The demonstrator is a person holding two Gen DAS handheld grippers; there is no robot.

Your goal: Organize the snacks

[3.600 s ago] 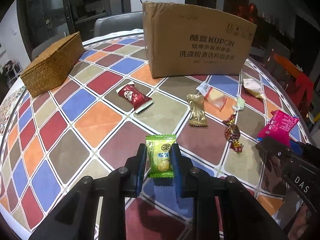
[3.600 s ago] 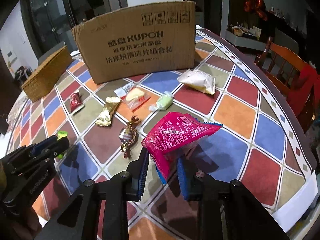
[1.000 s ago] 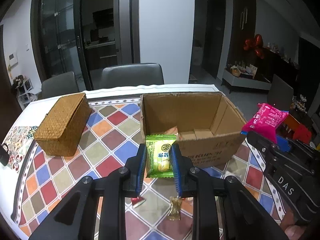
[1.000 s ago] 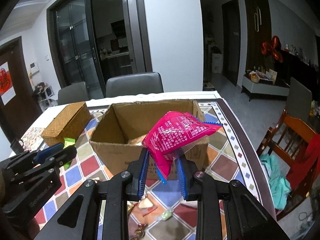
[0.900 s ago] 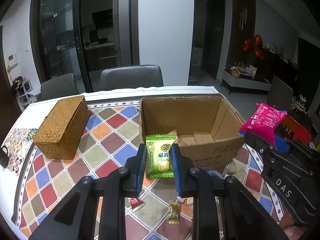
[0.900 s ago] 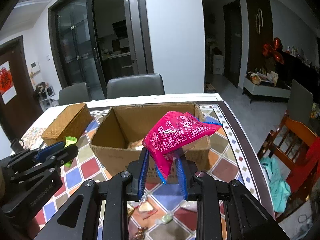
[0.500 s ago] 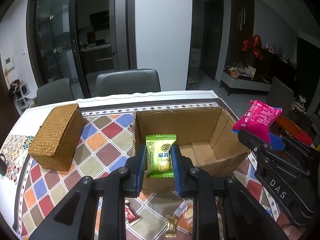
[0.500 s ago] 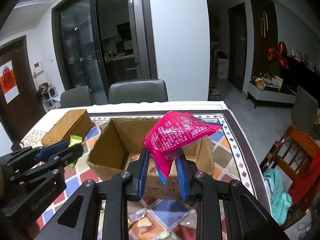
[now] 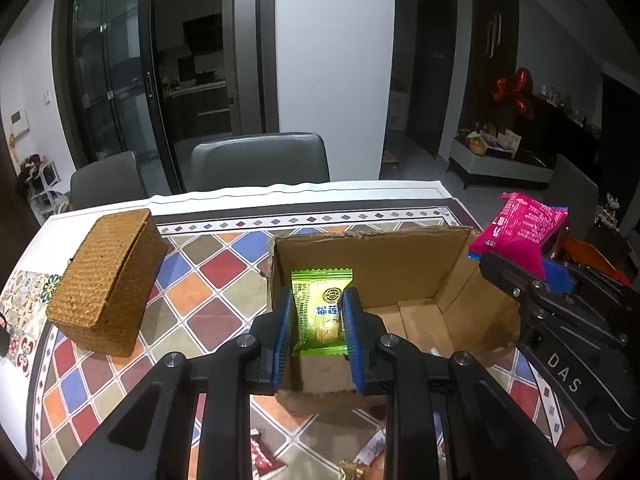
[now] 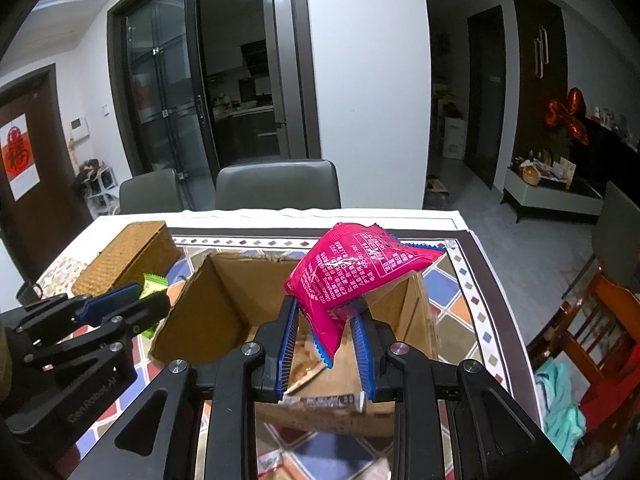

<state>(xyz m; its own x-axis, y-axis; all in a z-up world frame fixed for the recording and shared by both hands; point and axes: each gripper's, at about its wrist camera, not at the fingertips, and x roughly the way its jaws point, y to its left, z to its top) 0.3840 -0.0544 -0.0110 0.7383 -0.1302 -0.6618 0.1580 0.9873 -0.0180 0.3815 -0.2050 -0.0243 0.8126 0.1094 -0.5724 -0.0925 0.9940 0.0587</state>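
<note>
Left view only — gold candy (image 9: pixel 352 470), apparently.

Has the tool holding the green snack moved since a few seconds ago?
Yes. The left tool with the green snack has risen from the table and gone forward to the open cardboard box.

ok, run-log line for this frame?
phase: over-box pre-drop | left gripper: shut on green snack | right gripper: shut on pink packet | cardboard box: open
</note>
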